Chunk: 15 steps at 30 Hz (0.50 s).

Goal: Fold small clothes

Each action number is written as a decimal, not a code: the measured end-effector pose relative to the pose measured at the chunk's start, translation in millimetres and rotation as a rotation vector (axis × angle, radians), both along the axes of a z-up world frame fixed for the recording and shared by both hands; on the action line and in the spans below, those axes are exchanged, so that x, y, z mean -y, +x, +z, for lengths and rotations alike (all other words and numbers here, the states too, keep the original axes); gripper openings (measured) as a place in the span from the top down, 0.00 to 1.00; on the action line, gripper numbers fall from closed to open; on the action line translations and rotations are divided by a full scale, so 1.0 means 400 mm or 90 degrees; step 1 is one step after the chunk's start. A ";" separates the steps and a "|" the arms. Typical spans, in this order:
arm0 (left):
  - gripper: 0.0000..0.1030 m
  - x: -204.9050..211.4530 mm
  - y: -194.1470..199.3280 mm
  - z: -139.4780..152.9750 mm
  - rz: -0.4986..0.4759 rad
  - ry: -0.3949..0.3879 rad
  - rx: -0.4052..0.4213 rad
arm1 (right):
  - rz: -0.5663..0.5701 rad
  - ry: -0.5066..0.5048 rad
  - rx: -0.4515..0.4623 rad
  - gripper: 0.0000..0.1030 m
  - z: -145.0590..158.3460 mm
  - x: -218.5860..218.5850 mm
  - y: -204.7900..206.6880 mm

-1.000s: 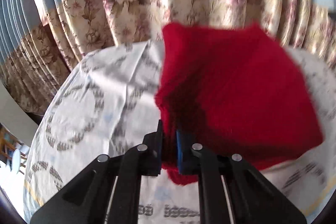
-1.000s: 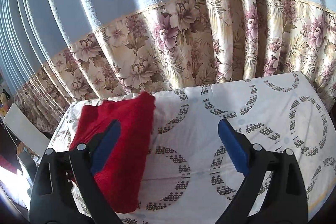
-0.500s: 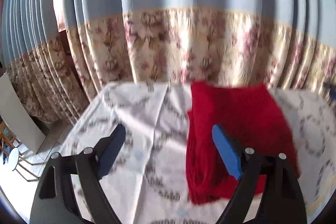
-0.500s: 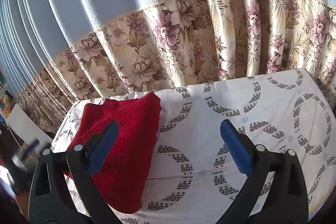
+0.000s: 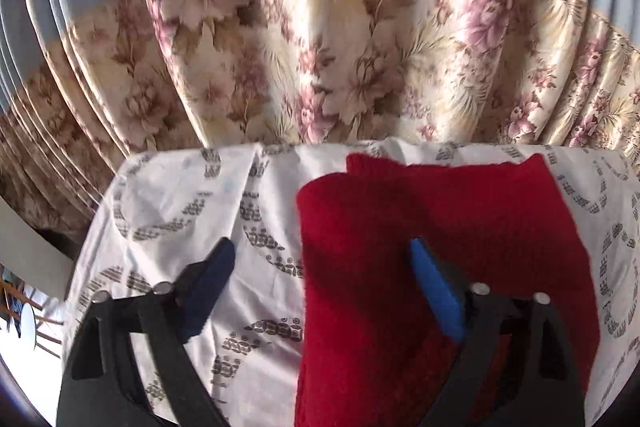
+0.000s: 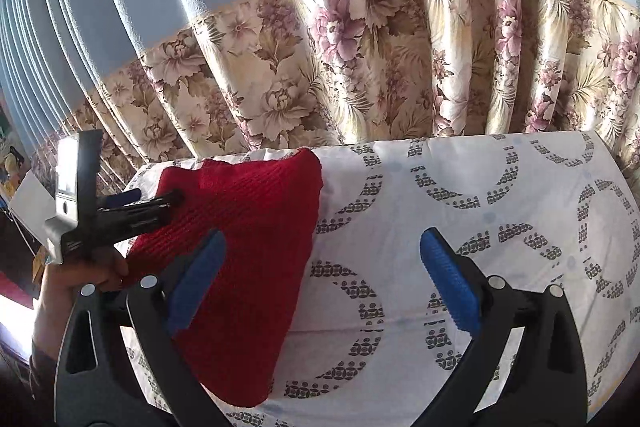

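Right wrist view alone shows a hand point(image 6: 86, 277) at 9 o'clock carrying the left gripper point(image 6: 156, 199) over the folded red knit garment point(image 6: 248, 247); both views show the garment flat on the patterned tablecloth point(image 6: 480, 187). Floral curtains point(image 5: 340, 59) hang at 12 o'clock. Left gripper point(image 5: 320, 259) gapes, jaws just narrowing, empty, over the garment's left edge. Right gripper point(image 6: 322, 263) gapes wide, empty.

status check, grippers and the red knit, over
Left gripper open, jaws just closing a little, nothing gripped. Right gripper open, empty. Red knit folded on the patterned sheet. Nothing in the way.
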<state>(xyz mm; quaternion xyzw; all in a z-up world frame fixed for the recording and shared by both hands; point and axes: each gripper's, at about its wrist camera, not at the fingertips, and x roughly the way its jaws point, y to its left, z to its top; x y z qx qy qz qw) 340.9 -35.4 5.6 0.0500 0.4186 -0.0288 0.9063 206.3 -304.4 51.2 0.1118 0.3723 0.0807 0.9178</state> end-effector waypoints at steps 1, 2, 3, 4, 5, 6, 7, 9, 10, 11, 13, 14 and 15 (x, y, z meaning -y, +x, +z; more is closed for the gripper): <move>0.67 -0.003 0.004 -0.011 -0.011 -0.009 -0.012 | -0.001 0.002 -0.002 0.05 -0.002 0.001 0.002; 0.84 -0.006 0.005 -0.019 -0.015 -0.017 -0.024 | -0.002 0.003 -0.003 0.05 -0.003 0.002 0.004; 0.86 -0.008 0.010 -0.024 -0.011 -0.015 -0.025 | -0.004 0.003 -0.005 0.05 -0.005 0.002 0.005; 0.89 -0.009 0.012 -0.024 -0.009 -0.003 -0.020 | -0.005 0.003 -0.006 0.05 -0.007 0.004 0.006; 0.89 -0.010 0.012 -0.023 -0.008 0.003 -0.015 | -0.005 0.004 -0.006 0.05 -0.008 0.004 0.006; 0.89 -0.013 0.010 -0.020 -0.002 0.013 -0.007 | -0.006 0.004 -0.005 0.05 -0.009 0.004 0.006; 0.89 -0.014 0.006 -0.024 0.004 0.034 0.000 | -0.008 0.004 -0.002 0.05 -0.011 0.004 0.007; 0.88 -0.013 -0.001 -0.053 0.002 0.054 -0.011 | -0.011 0.011 0.007 0.04 -0.020 -0.001 0.013; 0.84 -0.013 -0.007 -0.074 0.001 0.060 -0.012 | -0.012 0.016 0.007 0.03 -0.030 -0.001 0.015; 0.78 -0.018 -0.017 -0.080 0.005 0.063 0.001 | -0.015 0.019 0.000 0.03 -0.047 -0.005 0.023; 0.47 -0.039 -0.042 -0.068 0.029 0.051 0.027 | -0.026 0.021 -0.014 0.03 -0.082 -0.014 0.041; 0.27 -0.056 -0.053 -0.057 0.045 0.042 0.031 | -0.026 0.022 -0.018 0.03 -0.096 -0.021 0.046; 0.22 -0.072 -0.065 -0.045 0.051 0.027 0.036 | -0.025 0.022 -0.022 0.03 -0.108 -0.028 0.051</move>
